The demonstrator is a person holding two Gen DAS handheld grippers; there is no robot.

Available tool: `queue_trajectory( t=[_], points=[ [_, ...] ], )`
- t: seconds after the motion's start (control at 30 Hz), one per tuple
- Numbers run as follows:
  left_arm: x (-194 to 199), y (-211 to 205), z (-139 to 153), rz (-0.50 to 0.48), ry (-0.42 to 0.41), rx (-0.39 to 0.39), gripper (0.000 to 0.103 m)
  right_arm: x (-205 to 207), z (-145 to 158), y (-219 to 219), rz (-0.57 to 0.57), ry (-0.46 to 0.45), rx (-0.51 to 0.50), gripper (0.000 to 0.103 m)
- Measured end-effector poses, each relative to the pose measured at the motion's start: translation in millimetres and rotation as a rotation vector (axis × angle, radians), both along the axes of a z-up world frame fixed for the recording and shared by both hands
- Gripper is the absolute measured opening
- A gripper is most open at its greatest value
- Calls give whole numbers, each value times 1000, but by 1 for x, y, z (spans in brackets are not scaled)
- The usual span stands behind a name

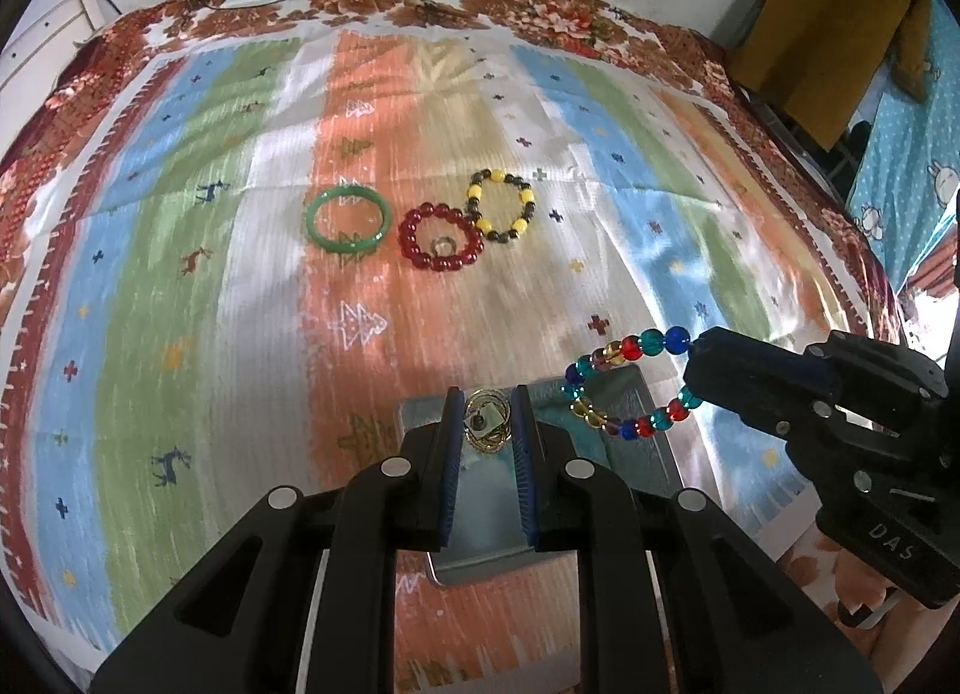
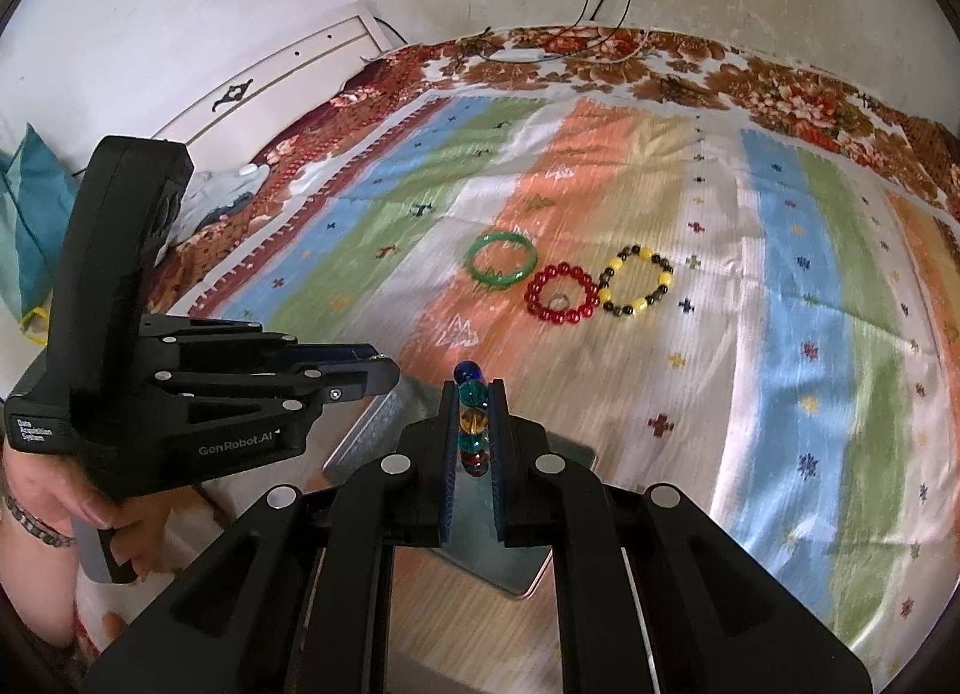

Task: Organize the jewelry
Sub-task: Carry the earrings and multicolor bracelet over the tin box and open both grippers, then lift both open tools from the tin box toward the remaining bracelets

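Over the metal tray (image 1: 636, 454), the left gripper (image 1: 487, 418) clenches thin gold rings (image 1: 485, 424), the right gripper (image 2: 474, 424) grasps the multicolored bead bracelet (image 1: 624, 382); three bracelets lie far.

**Colours on the bed**

We see a striped cloth (image 1: 180, 274) in blue, green, white and orange with a brown floral border, a plain green bangle (image 1: 347, 218), a deep red bead bracelet (image 1: 441, 244), a yellow-and-dark bead bracelet (image 1: 501, 208) and a multicoloured glass-bead bracelet (image 1: 624, 379).

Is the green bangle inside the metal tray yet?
No, the green bangle lies on the striped cloth, far from the metal tray.
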State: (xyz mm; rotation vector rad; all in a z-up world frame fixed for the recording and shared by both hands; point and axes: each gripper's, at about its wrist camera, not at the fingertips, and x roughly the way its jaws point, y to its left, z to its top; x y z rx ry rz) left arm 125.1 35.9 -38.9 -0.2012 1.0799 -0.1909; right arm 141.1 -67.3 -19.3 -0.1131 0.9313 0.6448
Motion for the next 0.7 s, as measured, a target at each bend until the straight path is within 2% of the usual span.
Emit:
queue_trajectory(
  t=[0.1,0.2,0.27,0.4,0.47,0.6,0.7],
  points=[
    [0,0,-2,-11,19,-24,15,-3,-3,0,14,16,-2,10],
    [0,0,-3,-4,24,-30,29,-3,-4,-4,-2,36,21,11],
    [1,5,-3,21,19,-24,29,0,-7,-8,-20,59,35,12],
    [5,23,-2,88,18,-33,31,6,-5,-16,-46,51,38,31],
    [10,30,-4,113,24,-28,32,10,-6,-18,-56,54,37,31],
    [21,37,-7,135,36,-19,35,23,-10,-20,-90,55,16,39],
    [29,37,-9,130,43,-14,38,32,-11,-20,-97,52,4,40]
  ],
)
